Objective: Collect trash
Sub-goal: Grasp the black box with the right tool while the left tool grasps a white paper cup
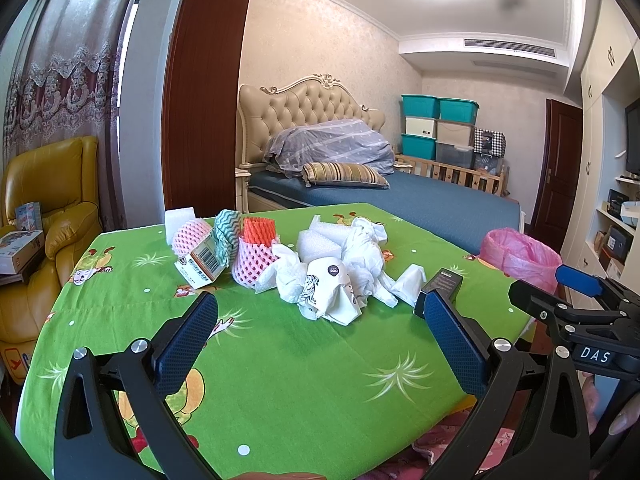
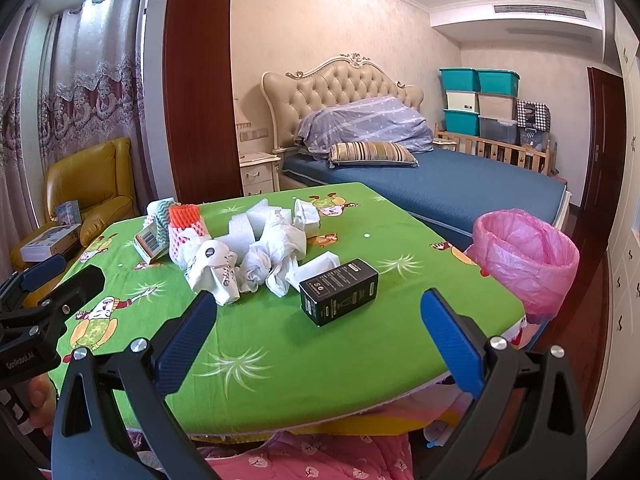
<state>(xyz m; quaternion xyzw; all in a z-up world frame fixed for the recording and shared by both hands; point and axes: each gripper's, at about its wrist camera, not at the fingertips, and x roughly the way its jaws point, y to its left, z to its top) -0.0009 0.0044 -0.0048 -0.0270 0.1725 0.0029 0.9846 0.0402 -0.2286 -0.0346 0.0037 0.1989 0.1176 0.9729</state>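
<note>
Right wrist view: both grippers' fingers spread wide, empty, over bare green cloth (image 2: 280,376) between table edge and black box (image 2: 338,297).

From the left wrist, the black box (image 1: 442,282) sits half hidden behind a blue finger (image 1: 452,344); the bin's pink bag (image 2: 524,256) drops below the table's right edge.

Bed (image 2: 460,184) with striped pillow (image 2: 372,154) and bundled quilt (image 2: 368,122). Stacked storage bins (image 2: 480,104) behind it. Yellow armchair (image 1: 52,200) left, boxes (image 1: 20,250) on its arm. Curtains (image 1: 60,68).
</note>
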